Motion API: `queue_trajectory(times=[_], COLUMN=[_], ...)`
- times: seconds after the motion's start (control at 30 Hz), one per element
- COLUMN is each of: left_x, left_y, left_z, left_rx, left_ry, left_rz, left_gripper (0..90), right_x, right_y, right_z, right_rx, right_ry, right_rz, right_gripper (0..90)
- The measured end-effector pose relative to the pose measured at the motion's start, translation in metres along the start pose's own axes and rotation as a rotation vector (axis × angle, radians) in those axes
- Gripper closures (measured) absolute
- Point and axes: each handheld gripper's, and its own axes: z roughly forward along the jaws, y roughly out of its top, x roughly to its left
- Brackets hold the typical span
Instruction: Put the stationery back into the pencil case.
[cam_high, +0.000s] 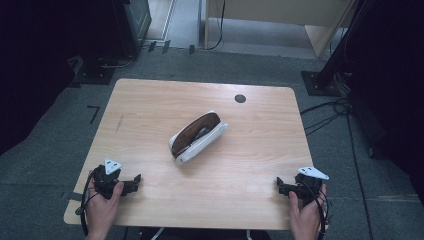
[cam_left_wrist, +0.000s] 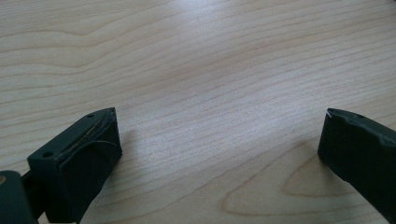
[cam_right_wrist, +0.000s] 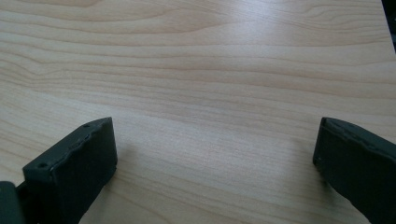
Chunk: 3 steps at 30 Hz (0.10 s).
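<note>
Both hands rest at the near edge of the wooden table (cam_high: 150, 100) — the left gripper (cam_high: 131, 183) and the right gripper (cam_high: 284, 187), jaws spread wide over bare wood, holding nothing. Between them, well apart from both, a white pencil case (cam_high: 198, 137) lies unzipped at the table's middle.

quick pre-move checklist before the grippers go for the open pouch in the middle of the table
1. Left gripper jaws apart, nothing between them: ok.
2. Right gripper jaws apart, nothing between them: ok.
3. Pouch lies mid-table, apart from both grippers, path between looks free: ok.
4. Pouch mouth open, dark lining showing: ok.
5. What lies inside the pouch: cannot tell, too dark.
6. Table around the pouch free of other loose things; a dark round cap sits near the far edge: ok.
</note>
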Motion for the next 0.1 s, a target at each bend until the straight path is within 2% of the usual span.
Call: queue_trajectory(times=[0.1], left_x=[-0.0007], left_y=[-0.0004], left_z=[-0.0004], left_rx=[0.0], left_ry=[0.005], left_rz=[-0.006], left_gripper=[0.0], right_x=[0.0], right_y=[0.0], right_z=[0.0], right_rx=[0.0], right_ry=[0.0], right_rz=[0.0], right_gripper=[0.0])
